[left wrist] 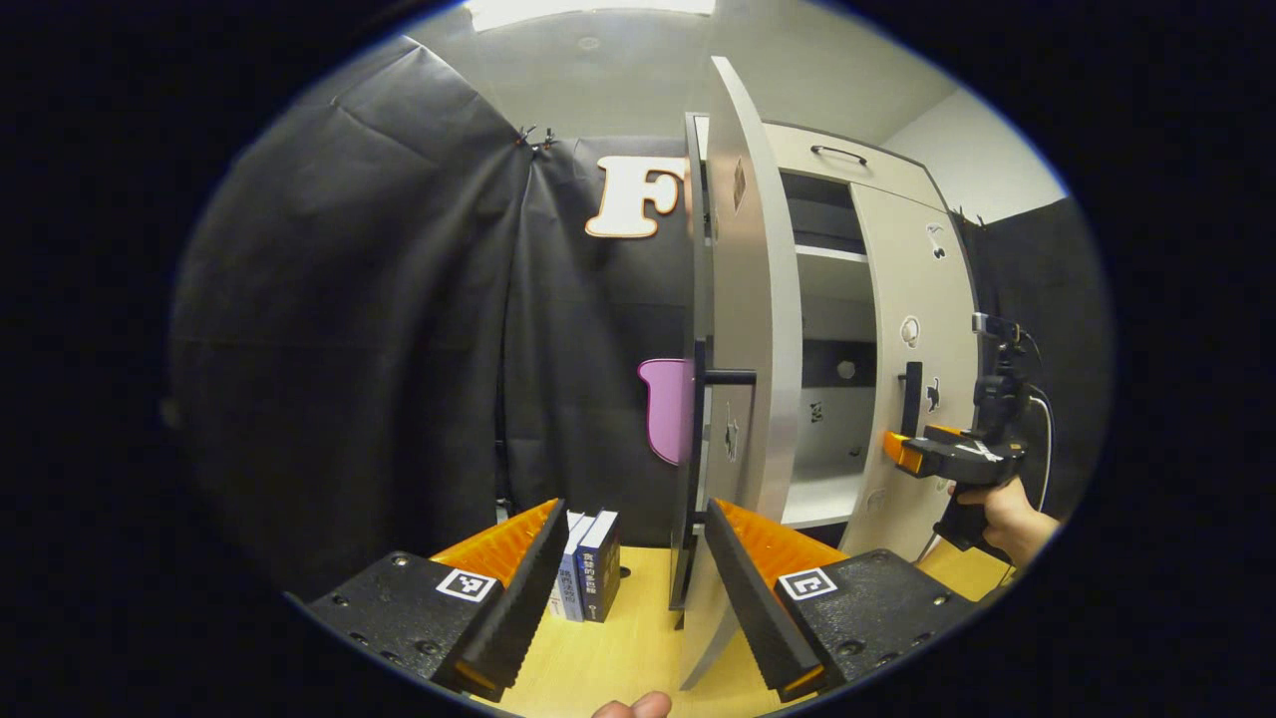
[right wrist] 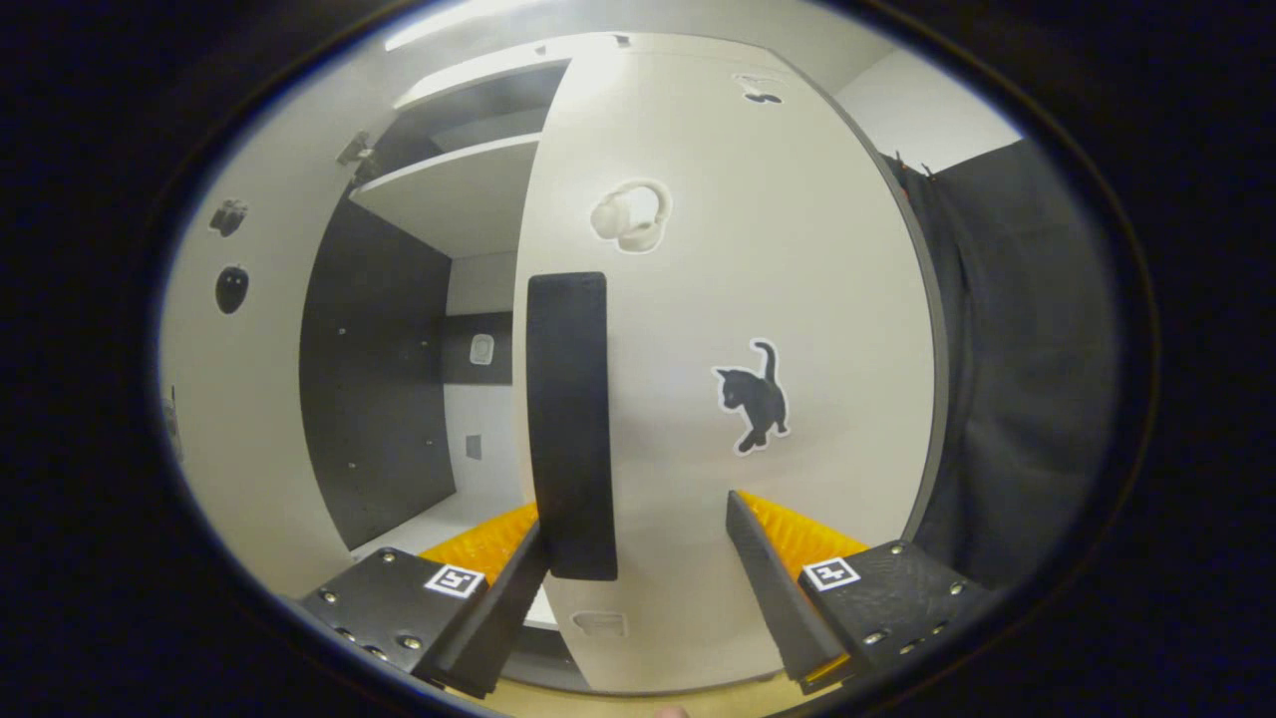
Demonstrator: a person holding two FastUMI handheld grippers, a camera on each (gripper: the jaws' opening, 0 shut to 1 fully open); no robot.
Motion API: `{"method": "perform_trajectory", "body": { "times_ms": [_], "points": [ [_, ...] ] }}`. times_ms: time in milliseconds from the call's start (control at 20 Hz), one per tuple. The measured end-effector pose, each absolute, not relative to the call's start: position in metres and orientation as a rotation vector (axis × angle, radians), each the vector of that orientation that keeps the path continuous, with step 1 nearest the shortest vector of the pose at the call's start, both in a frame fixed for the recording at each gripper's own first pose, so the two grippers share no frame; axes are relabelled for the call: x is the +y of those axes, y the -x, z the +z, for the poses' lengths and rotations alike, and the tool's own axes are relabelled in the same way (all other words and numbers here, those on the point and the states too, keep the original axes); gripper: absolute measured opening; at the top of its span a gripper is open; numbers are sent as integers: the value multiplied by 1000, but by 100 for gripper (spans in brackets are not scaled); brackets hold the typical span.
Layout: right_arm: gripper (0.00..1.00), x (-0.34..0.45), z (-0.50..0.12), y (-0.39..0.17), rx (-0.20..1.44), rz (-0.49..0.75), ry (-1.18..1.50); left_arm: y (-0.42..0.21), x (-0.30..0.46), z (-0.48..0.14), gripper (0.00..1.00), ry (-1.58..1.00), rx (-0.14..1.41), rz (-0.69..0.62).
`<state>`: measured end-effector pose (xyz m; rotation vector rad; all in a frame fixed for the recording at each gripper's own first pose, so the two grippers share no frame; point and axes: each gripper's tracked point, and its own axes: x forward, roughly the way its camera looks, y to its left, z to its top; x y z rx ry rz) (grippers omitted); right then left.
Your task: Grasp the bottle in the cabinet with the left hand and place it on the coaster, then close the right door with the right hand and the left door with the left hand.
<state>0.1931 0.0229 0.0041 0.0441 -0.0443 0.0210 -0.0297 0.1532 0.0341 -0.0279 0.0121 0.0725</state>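
The white cabinet stands on a wooden table (left wrist: 598,658). In the left gripper view its left door (left wrist: 768,329) swings out towards me, seen nearly edge-on, with a black handle (left wrist: 730,377). My left gripper (left wrist: 638,598) is open, and the door's lower edge stands between its fingers, close to the right one. The right door (left wrist: 922,329) lies farther right, with the right gripper (left wrist: 902,451) at it just below its handle (left wrist: 910,397), held by a hand (left wrist: 1007,514). In the right gripper view the right gripper (right wrist: 638,583) is open in front of the right door (right wrist: 758,249), whose black handle (right wrist: 570,429) rises beside the left finger.
Two or three upright books (left wrist: 590,563) stand on the table left of the cabinet. Bare white shelves (left wrist: 822,504) and the dark back panel (right wrist: 384,379) show inside the cabinet. Black cloth walls close in the left and right sides.
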Motion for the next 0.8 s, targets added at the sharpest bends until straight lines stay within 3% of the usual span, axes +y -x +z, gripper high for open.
{"method": "perform_trajectory", "body": {
  "times_ms": [500,800],
  "points": [
    [100,23,4,-190,-30,35,-55,11,147,23,88,27,35,13],
    [100,19,2,-160,-34,62,-50,11,145,23,87,29,36,6]
  ]
}}
